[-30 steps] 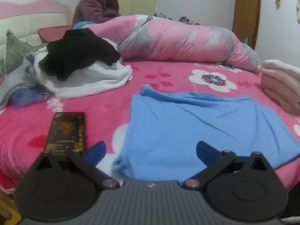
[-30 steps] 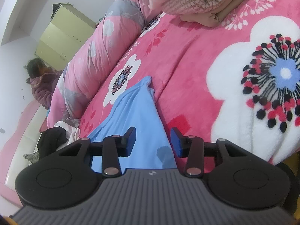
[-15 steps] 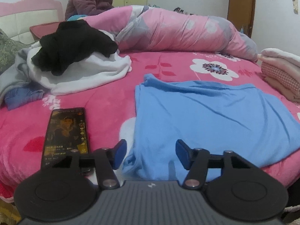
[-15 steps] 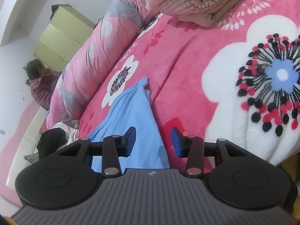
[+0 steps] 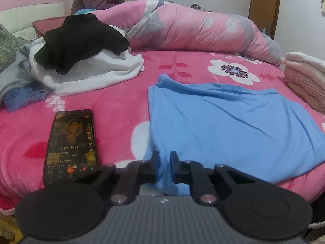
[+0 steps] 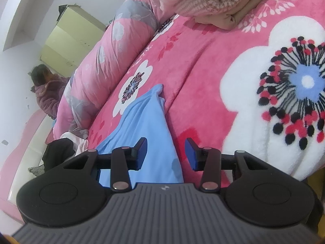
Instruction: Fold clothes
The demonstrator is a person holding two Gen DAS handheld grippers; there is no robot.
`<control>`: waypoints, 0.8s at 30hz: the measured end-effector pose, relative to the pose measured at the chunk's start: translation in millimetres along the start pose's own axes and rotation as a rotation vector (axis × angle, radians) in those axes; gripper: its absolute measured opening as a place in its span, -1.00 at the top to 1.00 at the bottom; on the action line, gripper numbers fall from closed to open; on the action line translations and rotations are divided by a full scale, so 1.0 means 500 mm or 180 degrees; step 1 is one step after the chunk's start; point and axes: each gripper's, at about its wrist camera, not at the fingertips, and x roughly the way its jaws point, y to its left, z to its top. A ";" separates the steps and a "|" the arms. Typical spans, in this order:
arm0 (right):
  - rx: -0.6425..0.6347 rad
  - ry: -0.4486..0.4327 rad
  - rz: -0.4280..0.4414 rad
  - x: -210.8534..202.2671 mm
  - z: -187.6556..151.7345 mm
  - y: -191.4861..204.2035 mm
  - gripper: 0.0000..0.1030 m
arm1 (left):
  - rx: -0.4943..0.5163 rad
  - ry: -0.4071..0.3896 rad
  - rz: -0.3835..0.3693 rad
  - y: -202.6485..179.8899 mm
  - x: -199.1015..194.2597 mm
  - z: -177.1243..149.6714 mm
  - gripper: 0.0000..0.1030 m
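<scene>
Jaws: left gripper (image 5: 163, 163) closing, pinching blue shirt (image 5: 233, 126) near corner | right gripper (image 6: 165, 152) half-open, empty, over shirt's other edge | shirt spreads toward 1 o'clock on bed (image 5: 121, 109).

Your left claw (image 5: 164, 163) and right claw (image 6: 166, 152) look alike: black linkages, silver rivets, blue pads (image 6: 191, 152), ribbed grey bodies.

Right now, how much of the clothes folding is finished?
A folded stack already sits at the bed's edge. In hand: the left gripper jaws are closing on a corner of the blue shirt, which is not yet folded; the right gripper is open over it. A jumbled heap waits.
</scene>
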 end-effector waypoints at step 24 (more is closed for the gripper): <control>-0.0254 0.0702 0.0307 0.081 0.031 -0.015 0.28 | -0.0154 0.0069 0.0002 0.004 0.029 0.002 0.91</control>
